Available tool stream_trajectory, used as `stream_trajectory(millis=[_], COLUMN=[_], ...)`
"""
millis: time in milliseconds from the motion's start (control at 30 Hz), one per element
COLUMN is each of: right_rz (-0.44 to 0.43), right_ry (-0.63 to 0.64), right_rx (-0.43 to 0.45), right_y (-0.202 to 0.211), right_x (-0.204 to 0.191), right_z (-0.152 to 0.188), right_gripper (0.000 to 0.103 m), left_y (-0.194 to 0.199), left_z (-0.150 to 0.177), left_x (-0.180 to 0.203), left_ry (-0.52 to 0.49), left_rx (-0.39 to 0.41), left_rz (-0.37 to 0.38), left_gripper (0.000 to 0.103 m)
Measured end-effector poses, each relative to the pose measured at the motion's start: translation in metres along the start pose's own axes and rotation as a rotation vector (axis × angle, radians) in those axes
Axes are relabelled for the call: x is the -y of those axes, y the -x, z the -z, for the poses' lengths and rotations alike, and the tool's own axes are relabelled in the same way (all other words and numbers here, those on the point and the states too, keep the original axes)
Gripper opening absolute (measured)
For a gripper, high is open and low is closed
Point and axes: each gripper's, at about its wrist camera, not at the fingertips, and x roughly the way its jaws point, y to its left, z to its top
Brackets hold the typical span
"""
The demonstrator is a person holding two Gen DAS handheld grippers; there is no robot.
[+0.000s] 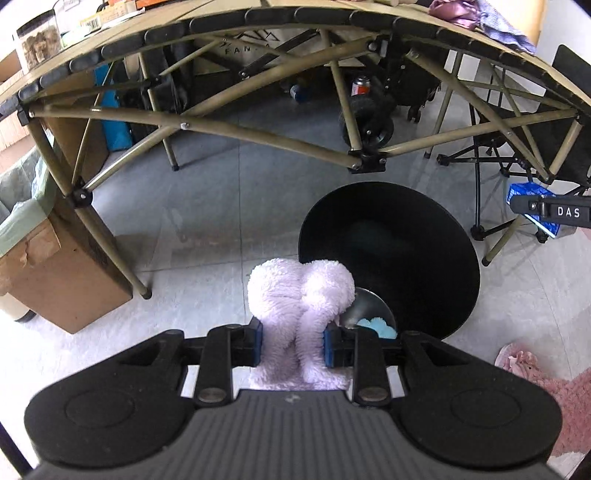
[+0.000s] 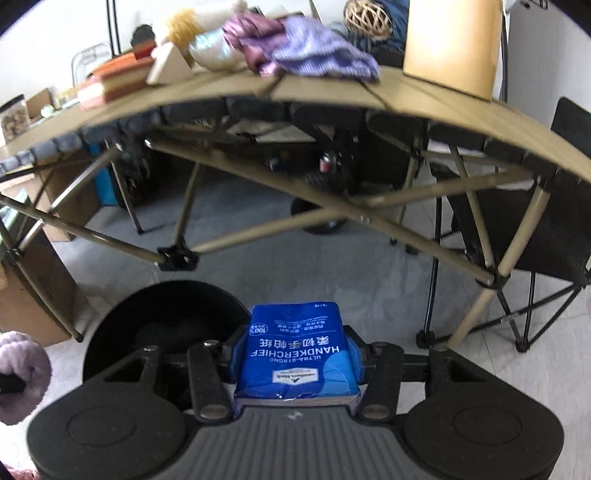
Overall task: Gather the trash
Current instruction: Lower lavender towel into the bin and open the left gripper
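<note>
Lilac fleece fills my left claw (image 1: 293, 345): a fluffy cloth (image 1: 299, 317) clenched between the 2 blue pads, its long axis running away from me, its folded end bulging forward over the near rim of the black bin (image 1: 399, 254). That bin stands open on the grey tiled floor (image 1: 207, 221), just ahead and to the right of the cloth. Something light blue (image 1: 380, 326) and a shiny round piece (image 1: 364, 304) sit right beside my right pad; what they are I cannot tell. Beyond, the folding bench (image 1: 258, 18) spreads its crossed tan legs, a cardboard box (image 1: 62, 280) at left, a pink rug (image 1: 569, 391) at right.

From my right wrist, the right claw (image 2: 295, 356) grips a blue handkerchief packet (image 2: 295, 354) by its 2 sides, long axis pointing forward, print upside down to me. The black bin lies left of it and ahead, the bench frame and a black folding chair (image 2: 554, 236) behind. The cloth shows at the left edge.
</note>
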Motion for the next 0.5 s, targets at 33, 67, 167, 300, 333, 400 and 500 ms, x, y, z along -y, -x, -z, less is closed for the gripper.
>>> stream_trajectory(millis=[33,67,167,300,333,400,500], right_rz=[0.005,0.010,0.023,0.039,0.043,0.050,0.058], right_ry=[-0.002,-0.003,-0.012,-0.030,-0.035,-0.040,-0.048], right_rx=[-0.008,-0.016,-0.038,-0.064,-0.070,-0.079,-0.089], right_y=[-0.003,-0.005,-0.012,-0.020,-0.022,-0.025,-0.028], right_x=[0.001,0.001,0.003,0.007,0.008,0.011,0.014], right_z=[0.000,0.001,0.002,0.002,0.003,0.004,0.005], right_gripper=[0.050,0.050,0.050,0.050,0.050,0.050,0.050], left_y=[-0.001,0.000,-0.005,-0.011,-0.012,-0.013,-0.013], left_z=[0.000,-0.001,-0.005,-0.011,-0.013,-0.015,-0.020], left_x=[-0.001,0.000,0.004,0.014,0.017,0.022,0.030], left_ry=[0.004,0.007,0.007,-0.003,-0.008,-0.015,-0.025], left_rx=[-0.009,-0.017,-0.053,-0.098,-0.104,-0.109,-0.112], left_rz=[0.001,0.002,0.007,0.015,0.019,0.027,0.037], left_gripper=[0.029,0.029,0.029,0.029,0.029,0.029,0.029])
